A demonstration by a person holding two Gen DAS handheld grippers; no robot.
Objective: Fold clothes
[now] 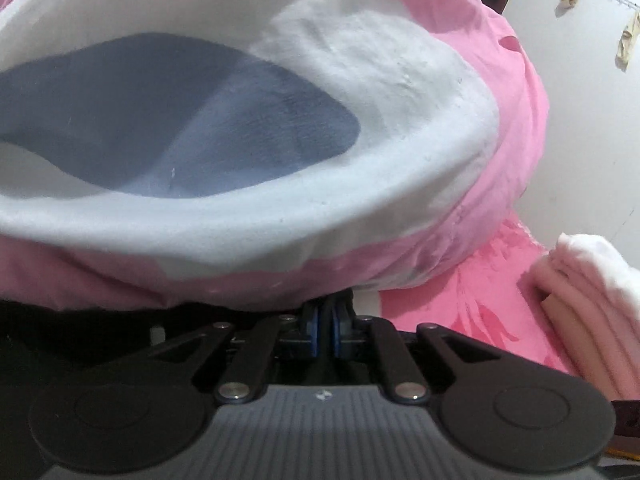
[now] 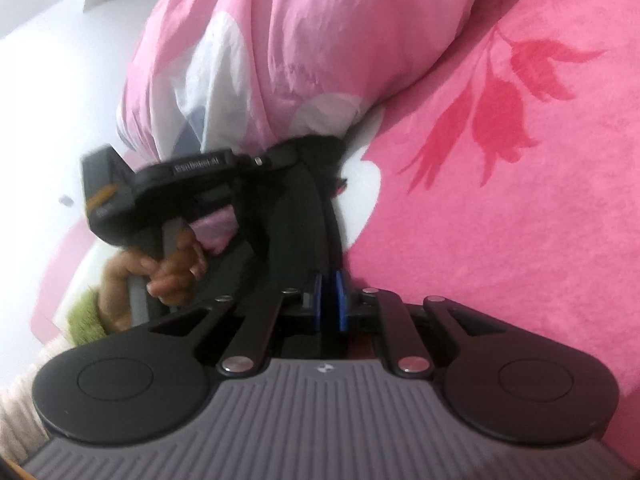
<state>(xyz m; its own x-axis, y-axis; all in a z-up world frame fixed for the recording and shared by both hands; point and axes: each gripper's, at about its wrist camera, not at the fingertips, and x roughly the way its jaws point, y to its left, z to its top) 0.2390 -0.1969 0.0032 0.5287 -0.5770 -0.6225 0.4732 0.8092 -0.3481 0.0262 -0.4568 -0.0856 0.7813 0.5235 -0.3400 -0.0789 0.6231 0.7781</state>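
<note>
A pink garment point(image 1: 516, 128) with a large white and blue-grey print hangs close in front of the left wrist view and fills most of it. A black band point(image 1: 100, 316) runs along its lower edge. My left gripper point(image 1: 326, 316) has its blue pads together on that edge, with the fingertips hidden under the cloth. In the right wrist view the same garment point(image 2: 320, 32) hangs bunched above the bed. The black band point(image 2: 308, 208) runs down into my right gripper point(image 2: 329, 296), whose blue pads pinch it. A hand point(image 2: 176, 268) holds the left gripper's housing point(image 2: 160, 188) just to the left.
A pink bedspread point(image 2: 520, 200) with a red flower print lies under everything. A folded stack of white and pale pink clothes point(image 1: 588, 320) sits on it at the right. A white wall point(image 1: 580, 100) stands behind. A green sleeve point(image 2: 84, 316) shows by the hand.
</note>
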